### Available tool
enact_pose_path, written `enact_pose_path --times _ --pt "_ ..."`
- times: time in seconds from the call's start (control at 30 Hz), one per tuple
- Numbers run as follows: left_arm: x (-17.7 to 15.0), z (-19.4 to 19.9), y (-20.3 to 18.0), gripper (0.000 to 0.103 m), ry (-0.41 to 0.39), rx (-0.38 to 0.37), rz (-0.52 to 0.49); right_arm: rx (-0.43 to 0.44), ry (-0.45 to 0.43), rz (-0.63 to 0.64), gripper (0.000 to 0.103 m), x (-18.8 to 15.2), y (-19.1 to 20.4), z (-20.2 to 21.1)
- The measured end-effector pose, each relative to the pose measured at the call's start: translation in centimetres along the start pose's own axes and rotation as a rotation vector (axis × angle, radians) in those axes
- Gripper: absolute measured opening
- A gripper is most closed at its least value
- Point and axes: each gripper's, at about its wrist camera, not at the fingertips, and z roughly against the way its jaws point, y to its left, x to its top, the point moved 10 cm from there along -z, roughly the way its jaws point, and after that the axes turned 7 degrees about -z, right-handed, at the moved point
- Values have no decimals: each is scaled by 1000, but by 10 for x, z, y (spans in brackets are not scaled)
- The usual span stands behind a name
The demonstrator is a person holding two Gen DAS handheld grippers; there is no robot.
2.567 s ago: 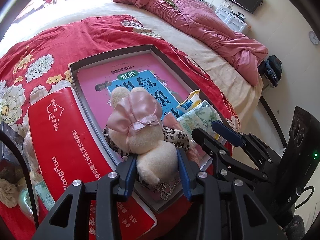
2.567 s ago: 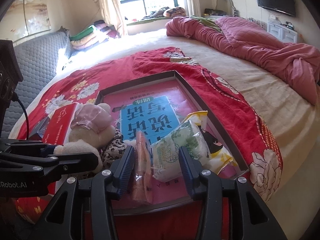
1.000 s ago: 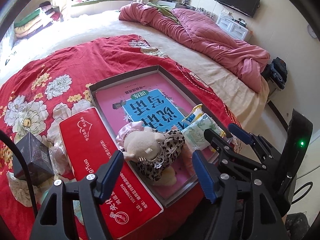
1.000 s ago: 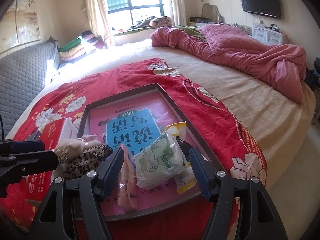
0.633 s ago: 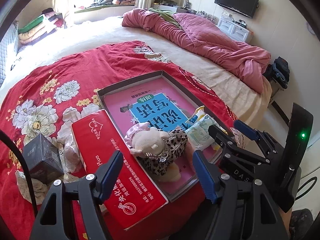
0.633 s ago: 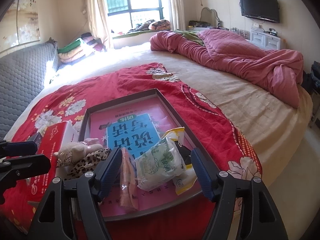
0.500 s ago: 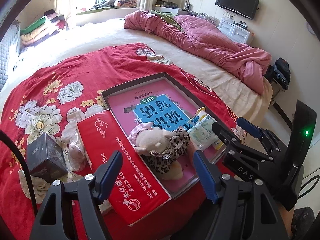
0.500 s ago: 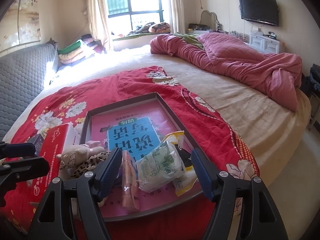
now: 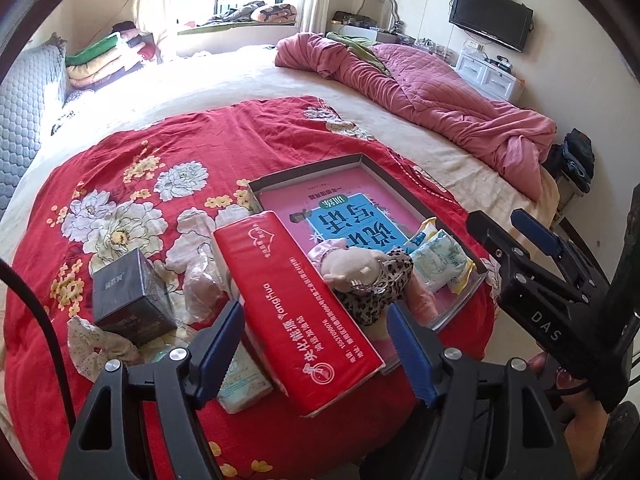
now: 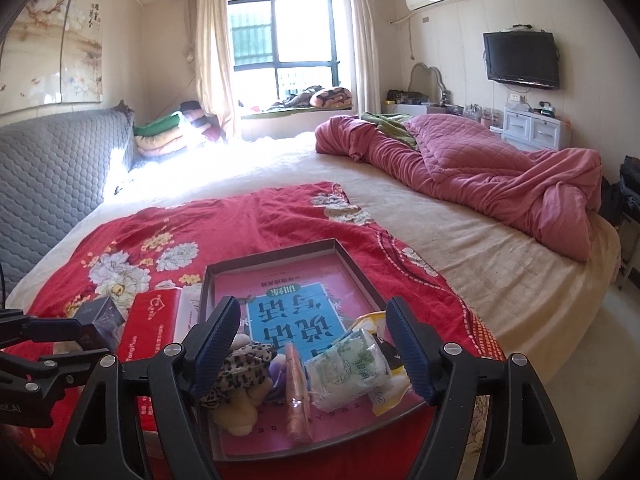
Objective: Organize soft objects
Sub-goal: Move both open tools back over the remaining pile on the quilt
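A bed (image 10: 500, 280) with a red floral blanket (image 9: 132, 160) is being shown from two wrist views. Near the blanket's front edge a shallow dark tray (image 9: 304, 171) is lying, lined with a pink and blue book (image 9: 344, 216).

The plush toy (image 9: 352, 266), the task's thing, is lying on its side in the tray's near left corner, partly wrapped in leopard-print fabric (image 9: 384, 292). Beside it, toward the tray's near right corner, a peach packet (image 10: 297, 396) and a green-and-white soft pack (image 10: 352, 372) are resting.

Both tools are being held wide open above the bed's near edge, gripping nothing: the left tool (image 9: 316, 344) in front of a long red tissue pack (image 9: 296, 304), the right tool (image 10: 312, 344) in front of the tray.

Only in the left view are a dark cube box (image 9: 128, 296), a clear wrapped bundle (image 9: 204, 284) and a floral cloth (image 9: 100, 348) being shown at the blanket's left, along with a pale pack (image 9: 244, 380) half hidden under the red pack. Only in the right view is the tray's near rim being seen; there the toy's face is hidden behind the left finger of the tool.
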Motion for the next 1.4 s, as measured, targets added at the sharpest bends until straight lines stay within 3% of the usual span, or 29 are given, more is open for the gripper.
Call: enact_pose_path --times 0.57,1.07,1.4 --pt "-16 49 51 74 -53 45 96 99 -4 116 77 4 67 24" --pt "-43 91 150 74 -82 165 269 144 -41 200 77 8 106 43" --pt "-69 103 181 75 -68 197 318 193 -43 267 77 2 136 54"
